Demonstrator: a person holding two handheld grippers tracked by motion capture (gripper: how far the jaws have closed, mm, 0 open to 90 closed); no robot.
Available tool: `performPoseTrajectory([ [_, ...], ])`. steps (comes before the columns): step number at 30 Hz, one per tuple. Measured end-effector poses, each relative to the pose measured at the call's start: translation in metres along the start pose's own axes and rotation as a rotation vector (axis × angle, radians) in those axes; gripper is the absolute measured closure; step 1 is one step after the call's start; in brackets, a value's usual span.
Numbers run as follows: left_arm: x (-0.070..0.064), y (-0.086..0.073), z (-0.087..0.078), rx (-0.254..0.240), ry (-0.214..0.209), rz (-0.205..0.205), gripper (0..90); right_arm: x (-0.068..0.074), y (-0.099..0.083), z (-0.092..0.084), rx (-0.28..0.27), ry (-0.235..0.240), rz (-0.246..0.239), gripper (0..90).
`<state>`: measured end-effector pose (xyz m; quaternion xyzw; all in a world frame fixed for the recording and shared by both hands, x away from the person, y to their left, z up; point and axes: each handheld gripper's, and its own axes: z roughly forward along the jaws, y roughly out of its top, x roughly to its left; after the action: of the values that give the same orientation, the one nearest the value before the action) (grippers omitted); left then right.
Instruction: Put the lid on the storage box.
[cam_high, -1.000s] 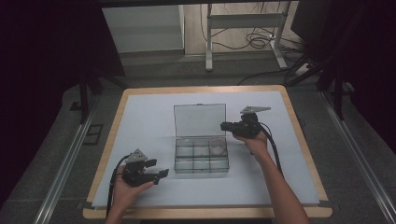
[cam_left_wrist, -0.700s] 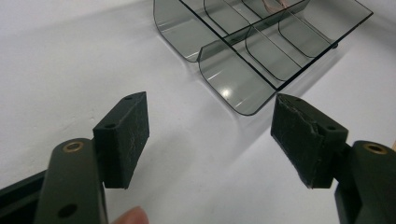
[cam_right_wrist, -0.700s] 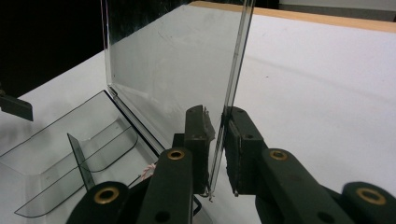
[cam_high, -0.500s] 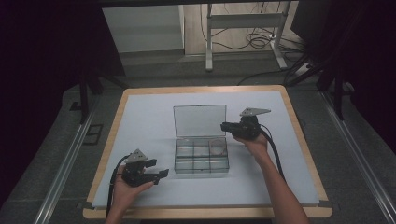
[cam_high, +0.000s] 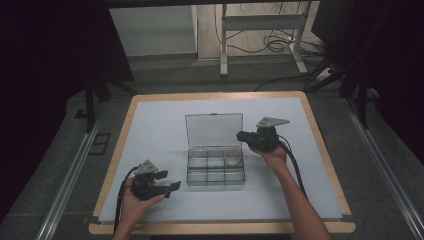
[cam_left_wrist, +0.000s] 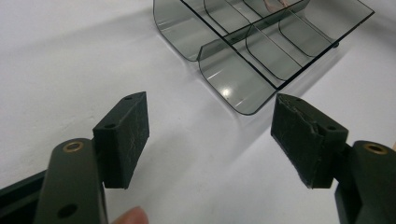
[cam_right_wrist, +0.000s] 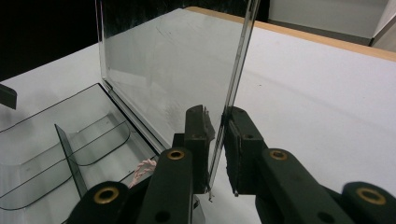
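Nearest the viewer, the left hand (cam_high: 132, 200) enters from the bottom edge of the high view with its forearm angled slightly inward, resting low over the white surface (cam_high: 160, 130). It carries the left claw (cam_high: 170, 181), which points level toward the lower left corner of the clear compartment box (cam_high: 216, 169); in the left gripper view the two jaws stand wide apart with nothing between them, bare surface beneath and the rounded near corner of the box just beyond the pads. A fingertip shows at the bottom edge of that view

Farther in, the right forearm runs diagonally up from the lower right, the right hand (cam_high: 270, 152) cupped under its tool beside the box's right side. The right claw (cam_high: 241, 136) points left, level, at the right edge of the lid (cam_high: 214, 130), which stands upright from the hinge at the back of the box. In the right gripper view the jaws are nearly together with the thin lid edge (cam_right_wrist: 229, 102) between the pads, gripping it. A pale twisted cord (cam_right_wrist: 144, 169) lies in a compartment below
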<state>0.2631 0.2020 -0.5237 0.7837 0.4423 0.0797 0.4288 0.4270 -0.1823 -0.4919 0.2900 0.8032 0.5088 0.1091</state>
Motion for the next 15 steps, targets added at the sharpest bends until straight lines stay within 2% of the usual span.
performPoseTrajectory([
  [4, -0.0005, 0.0000, 0.0008, 0.001, -0.001, 0.000, 28.0, 0.0017, -0.0001, -0.0007, -0.002, -0.010, -0.027, 78.6],
  [15, -0.0012, -0.0002, 0.0022, 0.006, -0.003, 0.001, 28.0, 0.0054, -0.0008, -0.0024, -0.007, -0.025, -0.055, 78.7],
])
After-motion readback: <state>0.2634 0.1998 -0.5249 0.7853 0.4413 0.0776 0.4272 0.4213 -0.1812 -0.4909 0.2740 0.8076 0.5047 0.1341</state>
